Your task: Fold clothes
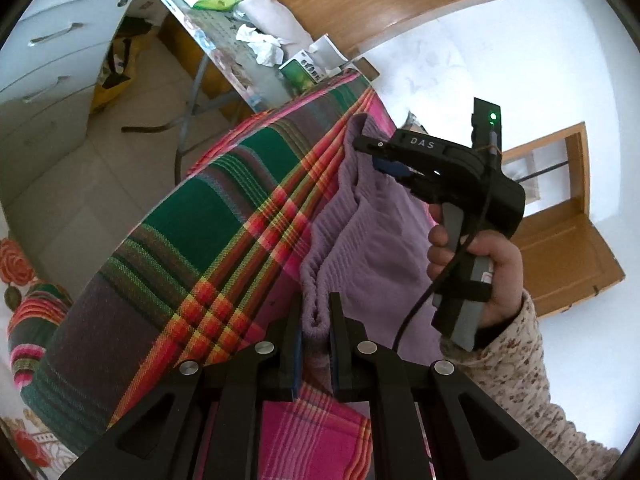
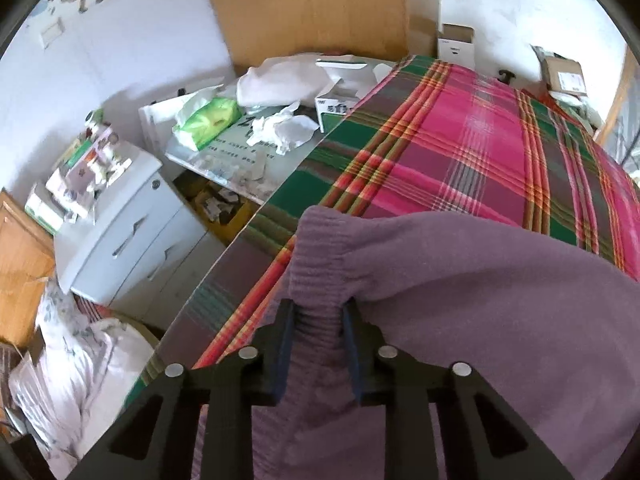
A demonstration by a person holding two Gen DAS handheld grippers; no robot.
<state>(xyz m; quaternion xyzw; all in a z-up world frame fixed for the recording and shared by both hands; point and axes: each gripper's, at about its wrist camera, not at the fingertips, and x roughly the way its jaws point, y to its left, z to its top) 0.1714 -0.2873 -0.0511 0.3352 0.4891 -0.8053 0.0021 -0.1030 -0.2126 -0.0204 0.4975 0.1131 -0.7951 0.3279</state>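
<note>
A purple knit sweater [image 1: 360,232] lies on a bed covered by a plaid sheet [image 1: 180,220] in pink, green and grey. My left gripper [image 1: 316,304] is shut on a bunched fold of the sweater's edge at the bottom of the left wrist view. Further along the bed, a hand [image 1: 500,280] in a speckled sleeve holds my right gripper [image 1: 366,152], whose jaws sit on the sweater's far ribbed end. In the right wrist view the right gripper [image 2: 318,308] pinches that ribbed cuff, and the sweater [image 2: 460,300] spreads to the right over the plaid sheet [image 2: 460,140].
Beside the bed stands a folding table [image 1: 216,40] cluttered with tissue packs and crumpled paper [image 2: 284,128]. A white drawer cabinet [image 2: 132,236] stands on the tiled floor to the left. Rumpled bedding [image 2: 72,360] lies low on the left, and a wooden door [image 1: 568,248] is at the right.
</note>
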